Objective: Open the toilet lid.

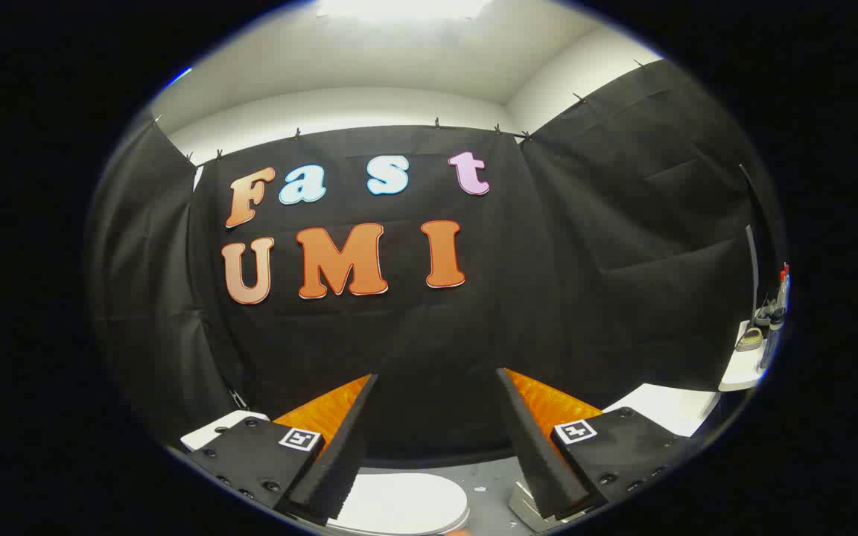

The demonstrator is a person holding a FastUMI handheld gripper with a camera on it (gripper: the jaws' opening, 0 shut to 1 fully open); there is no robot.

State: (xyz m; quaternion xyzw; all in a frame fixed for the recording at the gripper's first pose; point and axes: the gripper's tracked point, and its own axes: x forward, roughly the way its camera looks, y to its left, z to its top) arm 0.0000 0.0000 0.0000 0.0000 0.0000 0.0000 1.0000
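Claw (pixel 436 380) spread wide, holding nothing, fingers (pixel 339 447) raised against the black cloth wall. Toilet lid (pixel 399 502) closed, white, at bottom centre of frame, below and between the fingers.

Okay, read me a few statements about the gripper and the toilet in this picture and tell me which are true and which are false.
1. The gripper has its fingers spread apart. True.
2. The fingers press on the toilet lid. False: nothing is between them, and the lid lies below, untouched.
3. The toilet lid is down. True, as far as its flat white top shows.
4. A white shelf with bottles sits off to the fingers' right. True.
5. The lid is black. False: it is white.
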